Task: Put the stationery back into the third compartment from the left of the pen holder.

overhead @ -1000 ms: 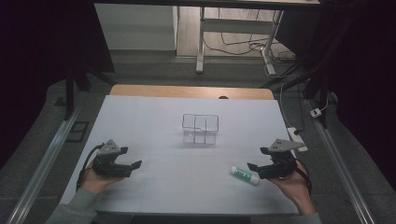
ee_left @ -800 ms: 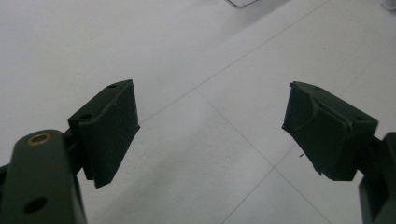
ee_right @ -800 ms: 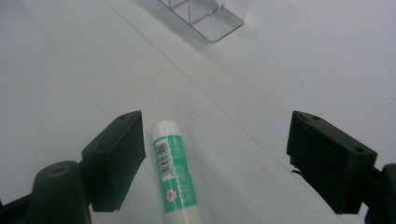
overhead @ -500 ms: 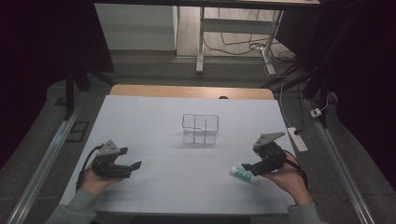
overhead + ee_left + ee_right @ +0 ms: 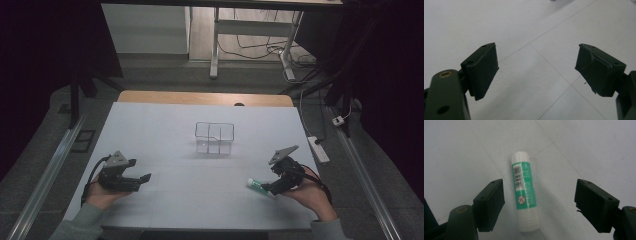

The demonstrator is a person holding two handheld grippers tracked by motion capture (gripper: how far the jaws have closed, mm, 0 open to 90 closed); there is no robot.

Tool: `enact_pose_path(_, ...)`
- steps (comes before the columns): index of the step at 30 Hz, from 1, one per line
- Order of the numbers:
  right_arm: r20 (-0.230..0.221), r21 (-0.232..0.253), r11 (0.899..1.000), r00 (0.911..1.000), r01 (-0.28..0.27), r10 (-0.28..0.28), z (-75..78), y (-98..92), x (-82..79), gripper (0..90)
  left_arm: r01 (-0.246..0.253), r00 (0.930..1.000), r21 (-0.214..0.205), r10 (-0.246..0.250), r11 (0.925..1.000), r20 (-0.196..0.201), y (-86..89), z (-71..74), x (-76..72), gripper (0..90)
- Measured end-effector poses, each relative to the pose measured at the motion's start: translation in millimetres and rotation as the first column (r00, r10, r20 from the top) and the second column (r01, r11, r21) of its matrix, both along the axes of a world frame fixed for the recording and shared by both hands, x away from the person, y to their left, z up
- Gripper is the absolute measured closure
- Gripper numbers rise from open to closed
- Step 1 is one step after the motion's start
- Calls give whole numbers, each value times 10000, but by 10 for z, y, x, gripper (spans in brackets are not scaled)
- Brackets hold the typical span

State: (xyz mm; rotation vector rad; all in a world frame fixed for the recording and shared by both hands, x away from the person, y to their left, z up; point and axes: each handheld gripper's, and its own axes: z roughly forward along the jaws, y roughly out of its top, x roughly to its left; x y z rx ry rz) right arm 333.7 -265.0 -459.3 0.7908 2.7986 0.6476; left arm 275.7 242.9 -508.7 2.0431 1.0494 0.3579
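A white glue stick with a green label (image 5: pixel 257 185) (image 5: pixel 525 195) lies flat on the white table at the front right. My right gripper (image 5: pixel 268 189) (image 5: pixel 540 191) points down at it, jaws open on either side of the stick without touching it. Those jaws have just been closing a little, with the stick between them. At the front left my left gripper (image 5: pixel 143 180) (image 5: pixel 536 58) rests open just above the bare table, with nothing between its jaws. A small clear compartment box (image 5: pixel 215 137) stands at the table's middle.
The white table top (image 5: pixel 165 125) has a wooden strip (image 5: pixel 205 97) along its far edge. A white power strip (image 5: pixel 318 149) lies on the floor past the right edge. Table legs and cables stand beyond the far end.
My right gripper has tipped downward and shifted left over the glue stick, which now lies between its jaws. The left gripper has not moved.
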Motion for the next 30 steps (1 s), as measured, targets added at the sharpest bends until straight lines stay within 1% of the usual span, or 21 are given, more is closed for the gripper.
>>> enact_pose_path(2,-266,-186,9998,9996,-35,30,-49,-1,-7,244,58,10000,58,-58,10000,5,-8,-5,2,178)
enact_pose_path(3,-266,-186,9998,9996,-35,30,-49,-1,-7,244,87,10000,76,-87,9999,-15,-14,-8,1,178)
enact_pose_path(4,-533,-396,9992,9986,-55,34,-101,1,-11,249,127,9999,107,-127,9999,-16,-21,-10,0,178)
enact_pose_path(5,-533,-396,9992,9986,-55,34,-101,1,-11,249,127,9999,107,-127,9999,-16,-21,-10,0,178)
enact_pose_path(6,-612,-642,9979,9981,-75,36,-134,4,-17,266,151,9999,123,-150,9998,-19,-25,-11,-1,178)
enact_pose_path(9,-672,-736,9972,9977,-129,79,-148,13,-30,286,187,9998,107,-187,9998,-15,-30,-9,-7,178)
enact_pose_path(13,-792,-917,9952,9965,-351,278,-177,42,-33,354,184,9998,157,-184,9997,-11,-37,-10,-14,178)
enact_pose_path(14,-861,-1101,9926,9954,-510,416,-211,59,-26,392,180,9998,162,-180,9997,-10,-38,-10,-16,178)
enact_pose_path(15,-861,-1101,9926,9954,-510,416,-211,59,-26,392,174,9998,160,-174,9997,-7,-36,-10,-19,178)
enact_pose_path(16,-936,-1174,9915,9946,-562,453,-229,71,-27,410,165,9999,160,-165,9997,-12,-35,-12,-19,178)
enact_pose_path(17,-1052,-1370,9880,9928,-719,576,-260,85,-20,441,148,9999,158,-147,9998,-24,-34,-15,-17,178)
enact_pose_path(18,-1052,-1370,9880,9928,-719,576,-260,85,-20,441,138,9999,175,-138,9998,-41,-35,-18,-15,178)
enact_pose_path(19,-1128,-1570,9847,9919,-753,578,-285,92,-13,482,142,9999,194,-141,9997,-49,-36,-20,-15,178)
enact_pose_path(20,-1135,-1687,9827,9919,-762,575,-290,95,-12,511,147,9999,204,-146,9997,-51,-37,-20,-16,178)
enact_pose_path(21,-1135,-1687,9827,9919,-762,575,-290,95,-12,511,163,9999,216,-162,9996,-35,-37,-19,-20,178)
enact_pose_path(23,-1202,-1820,9793,9905,-886,673,-309,107,-16,578,155,9999,197,-154,9997,-21,-34,-17,-25,178)
enact_pose_path(25,-1170,-1821,9787,9904,-944,738,-306,117,-21,633,141,9999,177,-140,9997,-37,-28,-19,-25,178)
enact_pose_path(26,-1140,-1916,9755,9897,-1078,870,-307,117,-14,636,140,9999,170,-139,9998,-42,-27,-20,-25,178)
enact_pose_path(27,-1171,-1893,9768,9900,-1005,792,-307,130,-24,641,143,9999,170,-143,9998,-46,-27,-22,-25,178)
enact_pose_path(28,-1114,-1971,9743,9898,-1094,886,-305,134,-26,643,143,9999,172,-142,9997,-46,-27,-23,-24,178)
enact_pose_path(30,-841,-1981,9728,9909,-1197,1048,-292,140,-34,646,144,9999,178,-143,9997,-46,-28,-23,-23,180)
